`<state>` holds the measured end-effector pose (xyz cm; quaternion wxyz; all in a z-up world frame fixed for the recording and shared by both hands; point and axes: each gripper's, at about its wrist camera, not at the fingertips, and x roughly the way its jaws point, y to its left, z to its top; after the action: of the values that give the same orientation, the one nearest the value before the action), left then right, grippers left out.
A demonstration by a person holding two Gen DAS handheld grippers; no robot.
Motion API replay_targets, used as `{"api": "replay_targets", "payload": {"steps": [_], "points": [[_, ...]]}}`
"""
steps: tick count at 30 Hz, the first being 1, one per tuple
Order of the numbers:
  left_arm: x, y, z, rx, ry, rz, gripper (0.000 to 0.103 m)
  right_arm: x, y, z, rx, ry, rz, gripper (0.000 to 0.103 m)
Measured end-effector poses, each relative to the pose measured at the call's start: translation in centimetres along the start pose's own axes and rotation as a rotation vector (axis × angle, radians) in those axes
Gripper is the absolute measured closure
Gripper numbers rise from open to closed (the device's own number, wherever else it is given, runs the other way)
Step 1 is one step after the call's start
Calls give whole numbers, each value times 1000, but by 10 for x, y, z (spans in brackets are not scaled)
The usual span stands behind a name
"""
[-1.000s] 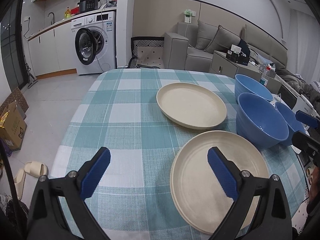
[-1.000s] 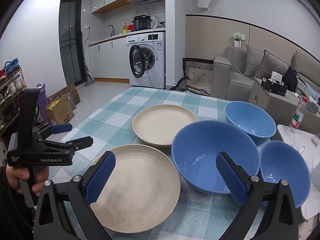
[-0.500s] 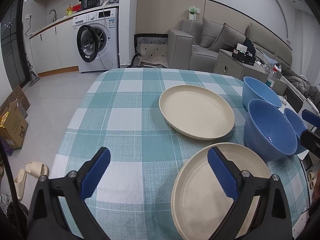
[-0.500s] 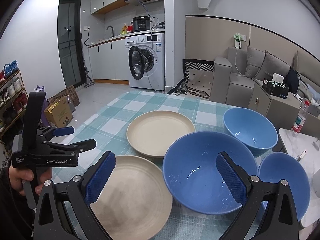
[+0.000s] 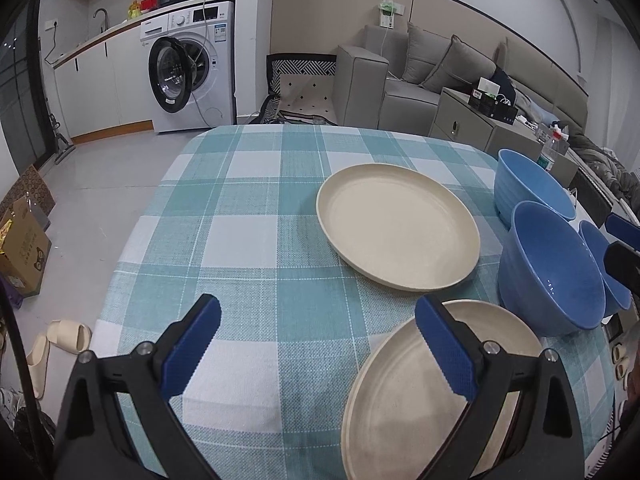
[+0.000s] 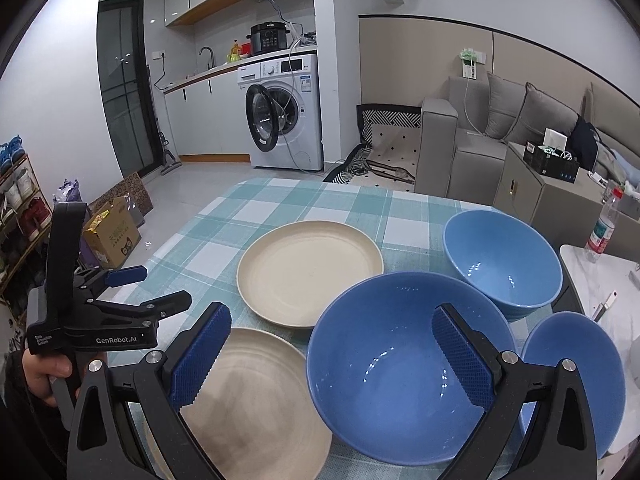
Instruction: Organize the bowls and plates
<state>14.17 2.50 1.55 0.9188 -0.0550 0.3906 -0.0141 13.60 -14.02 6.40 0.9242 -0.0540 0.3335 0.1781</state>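
Left gripper [image 5: 316,344]: spread wide, holding nothing, hovering over the worktop's near edge; right-hand finger [image 5: 444,350] above the near plate's rim, contact not clear.
Right gripper [image 6: 330,354]: spread wide as well, empty, poised above the near side of the large bowl, touching nothing visible.
Near plate [image 5: 408,396]: cream, lying flat at the near right corner of the worktop [image 5: 248,208], unstacked.
Large bowl [image 6: 404,364]: blue, upright, just beside the near plate toward the right edge; empty inside.
Small bowl [image 6: 580,376]: blue, upright, at the right edge, rim close against the large bowl's; touching or not, hard to say.
Far plate [image 5: 398,226]: cream, flat, past the near plate, toward the middle of the worktop; the two rims near but seemingly apart.
Far bowl [image 6: 502,258]: blue, upright, toward the far right edge, behind the large bowl.
Progress: judged at the very start, with nothing stacked, all five pieces separate on the checked cloth.
Left to do: probably plate onto plate and bowls nested by size; every lift yet to come.
Beyond the worktop: washing machine [image 5: 192,68] with door ajar, grey sofa [image 5: 404,76] to the far right.
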Motion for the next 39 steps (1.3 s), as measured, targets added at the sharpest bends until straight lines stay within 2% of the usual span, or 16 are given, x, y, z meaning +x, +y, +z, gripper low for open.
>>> {"api": "replay_targets", "payload": {"steps": [23,29,32,39], "points": [[39,-4,22,-18,65,-21,5,31,-16,17,22,54,-17,1],[53,-4,26,-15,87,-27,8,37,-14,16,18,65,-17,1],[59,-6,28,-13,96,-32,13,39,-12,17,10,69,-15,1],[75,-10,31,7,134,-28,43,43,-9,18,1,77,-10,1]]}}
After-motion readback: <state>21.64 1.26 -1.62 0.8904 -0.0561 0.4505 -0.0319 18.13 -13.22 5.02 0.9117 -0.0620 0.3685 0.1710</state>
